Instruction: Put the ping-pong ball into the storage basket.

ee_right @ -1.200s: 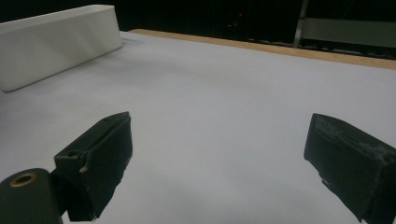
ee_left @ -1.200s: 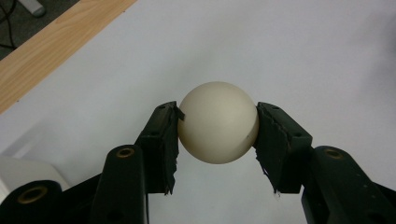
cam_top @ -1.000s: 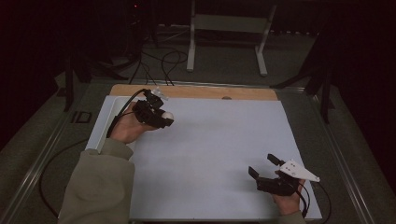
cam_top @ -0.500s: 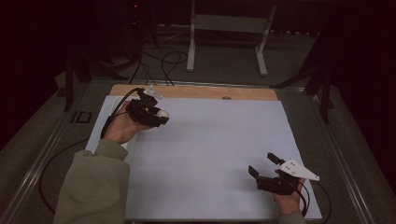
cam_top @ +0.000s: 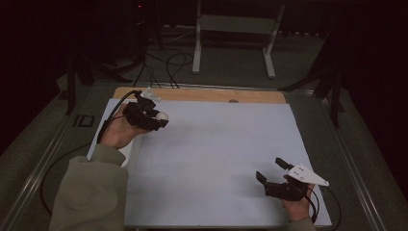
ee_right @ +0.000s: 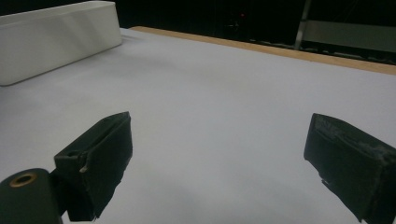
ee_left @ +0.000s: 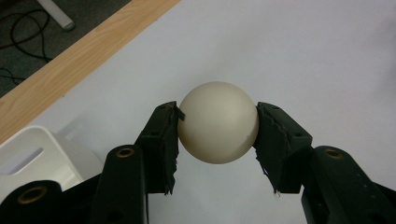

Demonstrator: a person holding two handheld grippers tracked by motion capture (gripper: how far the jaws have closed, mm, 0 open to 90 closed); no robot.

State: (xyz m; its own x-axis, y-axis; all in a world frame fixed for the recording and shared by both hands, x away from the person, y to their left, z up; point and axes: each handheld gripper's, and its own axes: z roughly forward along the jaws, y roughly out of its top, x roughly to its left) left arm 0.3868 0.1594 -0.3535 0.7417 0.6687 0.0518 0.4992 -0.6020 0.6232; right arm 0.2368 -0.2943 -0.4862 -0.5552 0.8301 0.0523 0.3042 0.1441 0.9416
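A cream-white ball (ee_left: 218,122) is clamped between the two black jaws of my left gripper (ee_left: 217,128), which is shut on it above the white sheet. In the high view that left gripper (cam_top: 159,120) hangs over the far left of the sheet with the ball (cam_top: 162,116) at its tip. My right gripper (cam_top: 270,171) rests near the front right corner of the sheet, its jaws wide apart. In the right gripper view the right gripper (ee_right: 219,144) holds nothing between its spread jaws.
A white sheet (cam_top: 216,144) covers the table, with a wooden strip (cam_top: 207,95) along its far edge. A white tray (ee_left: 28,156) sits at the left side, also seen as a white tray (ee_right: 56,39). Cables and a metal stand (cam_top: 235,33) lie beyond the table.
My left gripper has carried the ball a little farther away and to the left over the sheet. The right gripper has stayed in place.
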